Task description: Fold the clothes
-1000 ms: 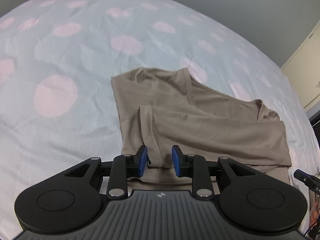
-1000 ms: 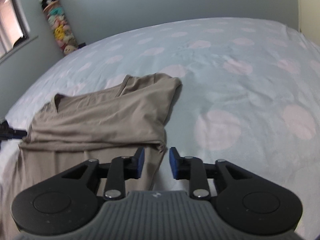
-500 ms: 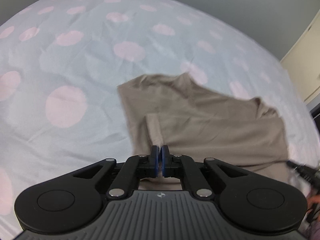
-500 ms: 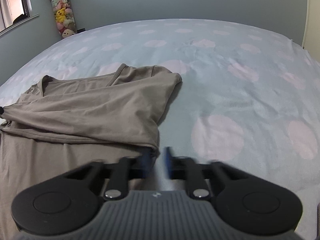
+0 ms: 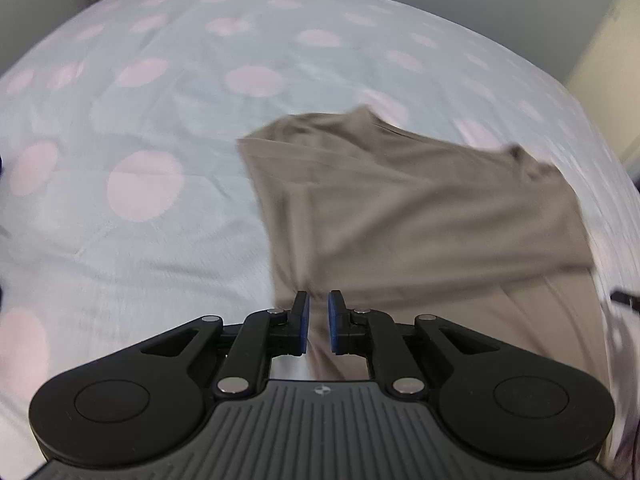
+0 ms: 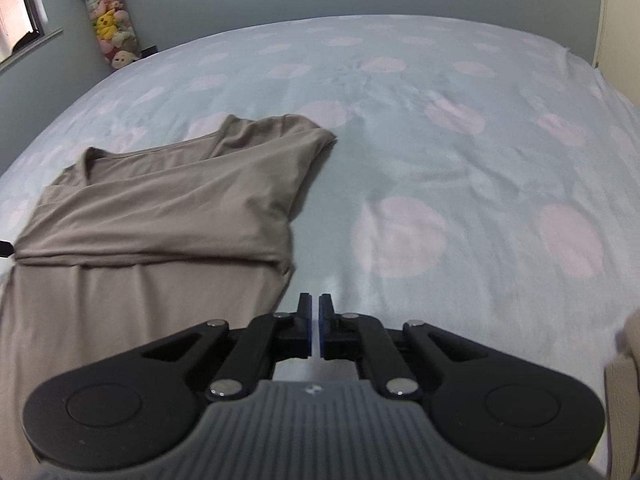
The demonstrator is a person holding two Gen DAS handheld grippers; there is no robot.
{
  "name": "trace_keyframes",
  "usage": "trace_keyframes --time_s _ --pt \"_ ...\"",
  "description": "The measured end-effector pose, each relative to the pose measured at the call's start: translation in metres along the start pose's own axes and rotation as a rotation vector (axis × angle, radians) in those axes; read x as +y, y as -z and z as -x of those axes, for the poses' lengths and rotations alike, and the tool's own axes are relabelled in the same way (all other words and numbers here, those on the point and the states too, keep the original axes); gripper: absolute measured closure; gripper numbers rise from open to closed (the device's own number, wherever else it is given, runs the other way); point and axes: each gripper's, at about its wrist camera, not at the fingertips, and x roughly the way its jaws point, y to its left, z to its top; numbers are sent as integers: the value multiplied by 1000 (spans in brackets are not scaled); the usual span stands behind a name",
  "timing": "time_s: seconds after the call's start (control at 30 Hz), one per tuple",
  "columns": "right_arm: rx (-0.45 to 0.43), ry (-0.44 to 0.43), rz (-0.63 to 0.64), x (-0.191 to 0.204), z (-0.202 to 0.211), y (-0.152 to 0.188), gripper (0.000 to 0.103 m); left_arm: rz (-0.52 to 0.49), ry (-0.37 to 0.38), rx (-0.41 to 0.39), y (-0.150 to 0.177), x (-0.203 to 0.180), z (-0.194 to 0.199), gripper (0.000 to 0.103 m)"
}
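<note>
A taupe T-shirt [image 5: 420, 216] lies on the bed, its upper part folded down over the lower part [image 6: 168, 216]. My left gripper [image 5: 318, 312] hovers over the shirt's near left edge. Its jaws are opening, a narrow gap shows between the blue pads, and shirt fabric is seen in that gap without the pads pressing on it. This view is blurred by motion. My right gripper [image 6: 315, 312] is shut with nothing visible between its pads. It is above the bedcover, just right of the shirt's right edge [image 6: 286, 268].
The bed wears a pale blue cover with pink dots [image 6: 460, 160]. A column of plush toys [image 6: 108, 16] and a window [image 6: 20, 8] stand at the far left. A cream door [image 5: 608, 60] is at the far right, and a beige shape [image 6: 624, 360] is at the picture's edge.
The left jaws closed on the sleeve hem, then parted slightly as the gripper rose and shifted. The right jaws went from open to shut, now just right of the shirt's edge.
</note>
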Motion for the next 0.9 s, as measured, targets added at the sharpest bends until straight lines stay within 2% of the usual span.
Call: trace_keyframes --time_s 0.1,0.23,0.3,0.37,0.4,0.57,0.7,0.73,0.8,0.9 --pt "16 -35 39 11 23 11 96 -102 18 23 22 -25 23 88" --pt "42 -94 113 33 55 31 94 -213 86 68 59 -57 52 87" --pt "59 -122 140 44 71 44 91 -258 113 99 78 -72 63 85" --pt "76 -147 156 54 84 57 79 -311 140 142 98 -87 73 84" --pt "86 -160 162 59 91 65 77 -341 151 165 108 -94 77 82" --pt "142 -235 200 81 118 102 77 -498 189 262 156 -122 97 76" --pt "185 -291 318 104 139 133 77 -580 190 316 187 -129 104 68" --pt "190 -295 352 109 145 139 77 -600 185 324 194 -131 105 61" --pt "199 -299 383 115 153 149 76 -641 167 337 207 -132 107 55" --pt "208 -301 402 119 162 162 74 -711 112 329 221 -135 109 54"
